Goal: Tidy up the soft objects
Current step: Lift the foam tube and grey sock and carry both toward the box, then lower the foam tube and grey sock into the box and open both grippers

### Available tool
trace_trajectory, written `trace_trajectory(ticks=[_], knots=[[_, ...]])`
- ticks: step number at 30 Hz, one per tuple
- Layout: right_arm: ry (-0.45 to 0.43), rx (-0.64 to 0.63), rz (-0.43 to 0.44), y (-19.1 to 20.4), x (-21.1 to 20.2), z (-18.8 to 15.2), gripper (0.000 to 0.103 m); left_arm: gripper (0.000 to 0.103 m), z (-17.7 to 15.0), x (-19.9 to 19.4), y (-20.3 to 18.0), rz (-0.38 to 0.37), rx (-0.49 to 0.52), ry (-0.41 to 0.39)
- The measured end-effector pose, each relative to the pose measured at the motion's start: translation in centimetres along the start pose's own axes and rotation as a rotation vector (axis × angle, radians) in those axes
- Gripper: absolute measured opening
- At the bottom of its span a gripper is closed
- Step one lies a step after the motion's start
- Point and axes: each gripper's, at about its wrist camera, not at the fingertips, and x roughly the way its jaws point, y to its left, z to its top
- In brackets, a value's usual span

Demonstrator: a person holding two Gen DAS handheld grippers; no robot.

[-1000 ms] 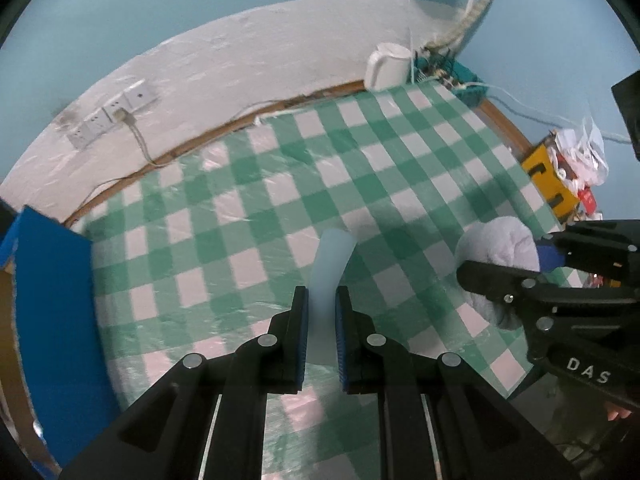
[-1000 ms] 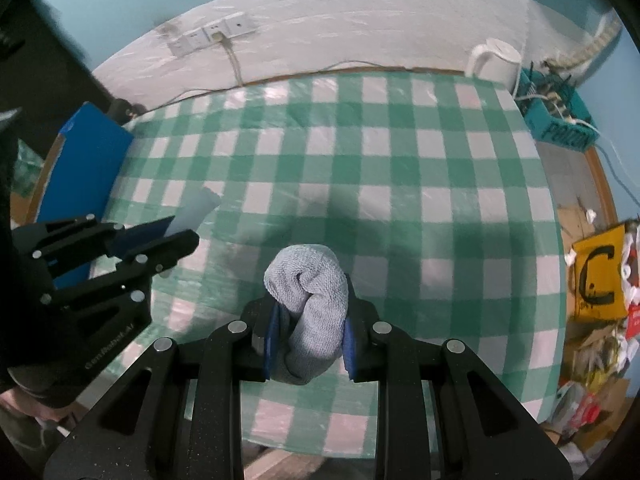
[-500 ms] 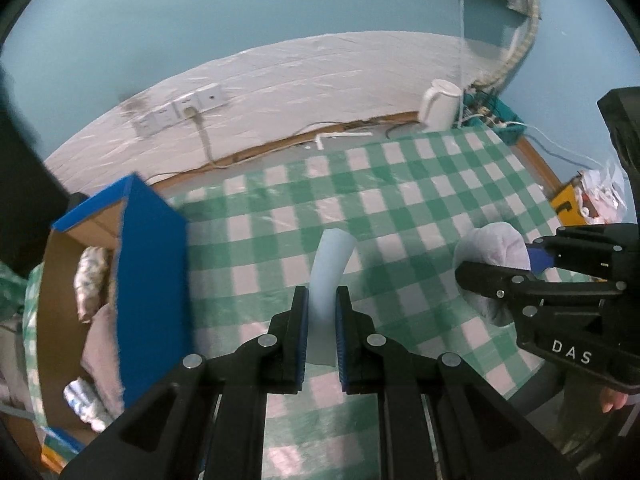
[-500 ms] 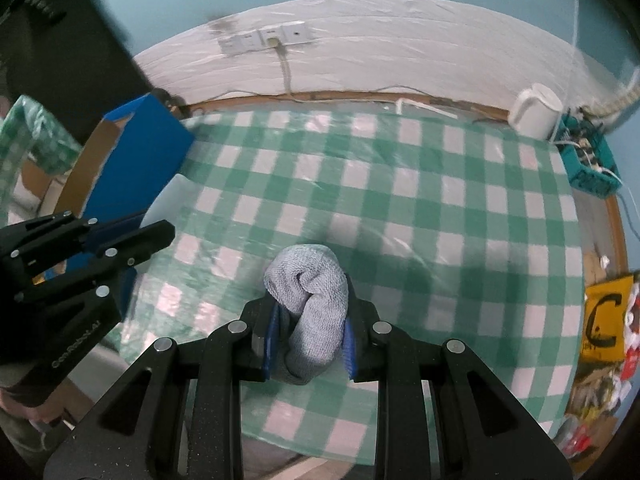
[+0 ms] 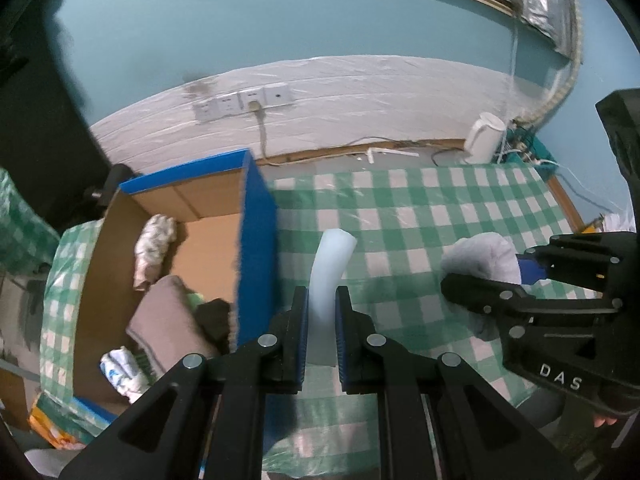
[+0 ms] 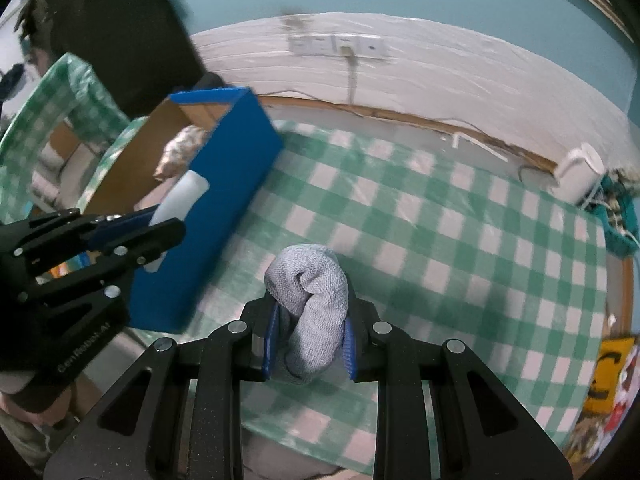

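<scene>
My left gripper (image 5: 322, 312) is shut on a pale white soft strip (image 5: 330, 268) that curves up past the fingertips, held above the checked table beside the blue cardboard box (image 5: 256, 240). My right gripper (image 6: 308, 320) is shut on a rolled grey cloth (image 6: 312, 292). The cloth also shows in the left wrist view (image 5: 484, 256), to the right of the strip. The box (image 6: 224, 200) stands open at the table's left end and holds several soft items (image 5: 156, 248). The left gripper (image 6: 160, 226) with the strip shows in the right wrist view, in front of the box.
A green and white checked cloth (image 5: 440, 208) covers the table. A white kettle (image 5: 484, 138) and a teal basket (image 6: 620, 224) stand at the far right. Wall sockets (image 5: 244, 100) with a cable are behind. Clutter with a yellow sign (image 6: 604, 376) lies right of the table.
Both grippers have swung left with their loads held. The blue box has come fully into view, and its open inside now shows in the left wrist view.
</scene>
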Motion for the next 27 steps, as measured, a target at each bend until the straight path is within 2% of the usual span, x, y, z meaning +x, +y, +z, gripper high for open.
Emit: trace_trajectory(ticks=[17,27], knots=[[0.032,-0.122,0.074,8.7,3.7,3.9,0.024,0.012,-2.5,-0.7,9.6,0.083,-0.157,0.002],[0.04,-0.16,0.105,12.4,5.3,5.8,0.024,0.012,-3.8,0.1,13.7,0.093,-0.237,0.027]])
